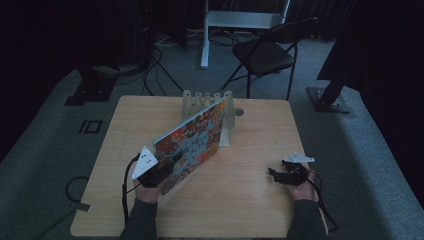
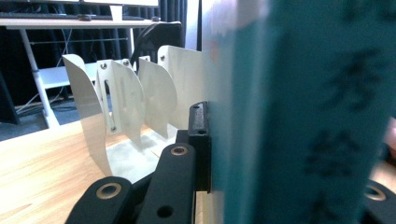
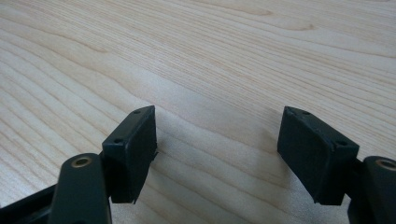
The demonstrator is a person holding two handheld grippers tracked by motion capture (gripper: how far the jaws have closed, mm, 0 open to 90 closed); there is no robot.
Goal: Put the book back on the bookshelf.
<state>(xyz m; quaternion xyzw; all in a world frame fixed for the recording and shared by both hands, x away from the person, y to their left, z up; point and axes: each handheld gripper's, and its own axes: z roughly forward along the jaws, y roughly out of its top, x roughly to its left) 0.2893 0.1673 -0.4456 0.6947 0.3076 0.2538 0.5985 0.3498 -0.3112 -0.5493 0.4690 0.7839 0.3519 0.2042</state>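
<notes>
Left gripper (image 1: 161, 167) clamps the book (image 1: 192, 140) near the rack (image 1: 207, 102), right gripper (image 3: 217, 154) gapes idle; tilted book may snag a divider and twist loose.

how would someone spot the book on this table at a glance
Start at the wooden table and find the white divider rack near its far edge. Leaning toward it, clamped in the left gripper, is the book: the only colourful thing, with a busy cartoon cover.

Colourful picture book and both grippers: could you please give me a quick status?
Left gripper shut on colourful picture book, held tilted by white slotted rack. Right gripper open, empty, over wooden table. Nothing in the way.
</notes>
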